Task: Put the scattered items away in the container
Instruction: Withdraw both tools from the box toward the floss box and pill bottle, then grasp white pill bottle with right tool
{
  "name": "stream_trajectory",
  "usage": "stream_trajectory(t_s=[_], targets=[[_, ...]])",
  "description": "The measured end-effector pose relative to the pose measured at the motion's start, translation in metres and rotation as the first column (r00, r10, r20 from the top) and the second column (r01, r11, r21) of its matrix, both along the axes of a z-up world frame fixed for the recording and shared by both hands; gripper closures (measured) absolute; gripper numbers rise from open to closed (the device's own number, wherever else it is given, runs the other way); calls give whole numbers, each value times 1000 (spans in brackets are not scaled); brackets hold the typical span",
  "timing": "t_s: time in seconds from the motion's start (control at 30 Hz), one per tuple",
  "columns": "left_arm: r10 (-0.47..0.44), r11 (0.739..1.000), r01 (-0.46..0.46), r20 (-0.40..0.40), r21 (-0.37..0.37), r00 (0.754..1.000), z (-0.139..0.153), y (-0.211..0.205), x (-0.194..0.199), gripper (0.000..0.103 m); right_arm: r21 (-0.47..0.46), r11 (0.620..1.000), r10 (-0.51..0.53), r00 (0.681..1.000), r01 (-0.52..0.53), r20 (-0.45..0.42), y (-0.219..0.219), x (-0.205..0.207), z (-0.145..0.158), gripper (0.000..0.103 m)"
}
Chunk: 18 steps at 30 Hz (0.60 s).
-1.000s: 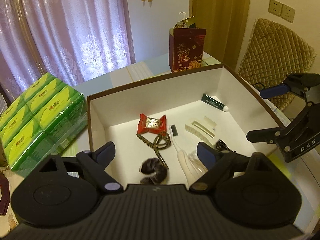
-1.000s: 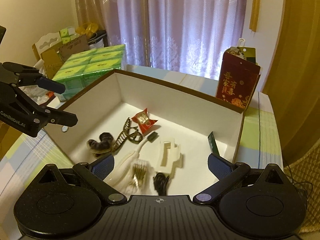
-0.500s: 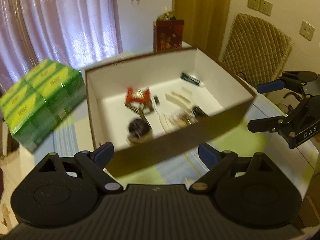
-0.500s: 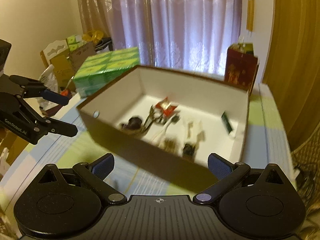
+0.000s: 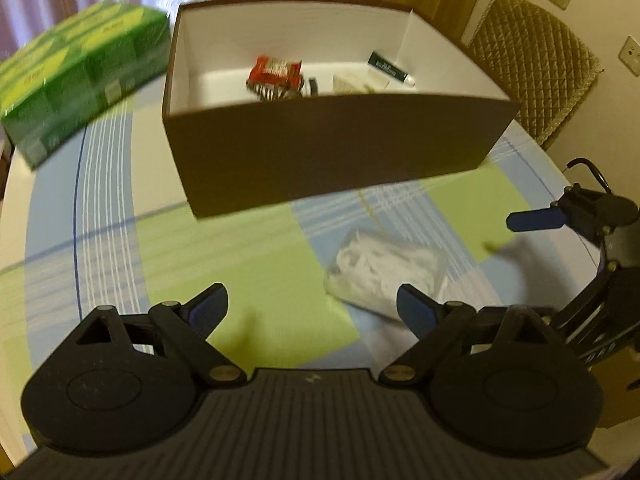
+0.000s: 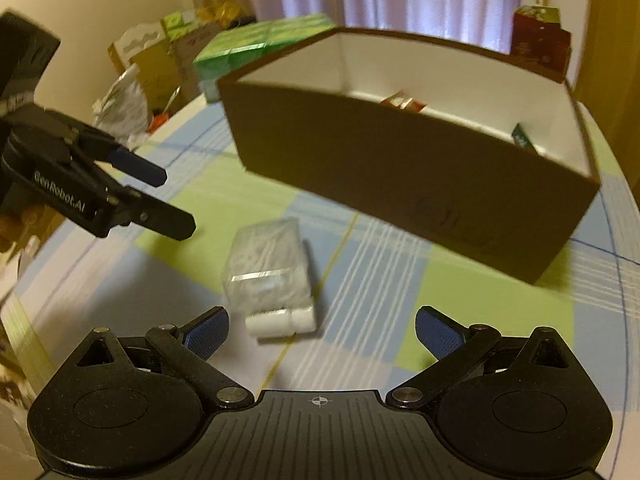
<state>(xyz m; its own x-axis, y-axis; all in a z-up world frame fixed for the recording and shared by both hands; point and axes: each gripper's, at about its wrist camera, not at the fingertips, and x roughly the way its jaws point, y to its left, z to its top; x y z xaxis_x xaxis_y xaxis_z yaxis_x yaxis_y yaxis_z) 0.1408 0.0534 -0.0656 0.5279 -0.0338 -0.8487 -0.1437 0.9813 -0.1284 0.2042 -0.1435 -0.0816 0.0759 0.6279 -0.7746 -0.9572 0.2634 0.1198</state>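
A brown cardboard box [image 5: 328, 148] [image 6: 400, 160] with a white inside stands on the checked tablecloth. Inside it lie a red snack packet [image 5: 274, 70] [image 6: 402, 103], a green tube [image 5: 390, 67] and other small items. A clear plastic packet of white pieces [image 5: 384, 270] [image 6: 270, 264] lies on the cloth in front of the box. My left gripper [image 5: 312, 308] hovers open just short of the packet, which sits ahead of its right finger. My right gripper [image 6: 322, 328] is open too, with the packet just beyond its left finger. Neither holds anything.
A green wrapped pack of tissues [image 5: 80, 72] [image 6: 260, 42] sits left of the box. A red gift bag [image 6: 540, 40] stands behind it. A quilted chair back [image 5: 536, 68] is at the right, beyond the table edge. Boxes and bags [image 6: 152, 68] clutter the room at left.
Both grippers have pulled back from over the box and dropped lower, so the box's front wall and the plastic packet on the cloth now show. Both stayed open.
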Motion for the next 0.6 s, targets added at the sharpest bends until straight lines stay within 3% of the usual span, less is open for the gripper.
stream_trajectory(t_s=[0.23, 0.3, 0.53, 0.6], targets=[[50, 999, -51, -52, -18, 997, -17, 2, -7, 14, -23, 998, 57, 998, -57, 32, 10, -19, -22, 0], [61, 998, -62, -63, -17, 996, -20, 3, -8, 14, -23, 997, 78, 997, -78, 25, 12, -20, -26, 21], [88, 996, -90, -80, -16, 993, -21, 9, -10, 14, -23, 997, 79, 996, -79, 28, 17, -20, -38, 23], [90, 996, -92, -83, -13, 992, -22, 9, -9, 14, -18, 996, 93, 995, -93, 30, 18, -21, -38, 43]])
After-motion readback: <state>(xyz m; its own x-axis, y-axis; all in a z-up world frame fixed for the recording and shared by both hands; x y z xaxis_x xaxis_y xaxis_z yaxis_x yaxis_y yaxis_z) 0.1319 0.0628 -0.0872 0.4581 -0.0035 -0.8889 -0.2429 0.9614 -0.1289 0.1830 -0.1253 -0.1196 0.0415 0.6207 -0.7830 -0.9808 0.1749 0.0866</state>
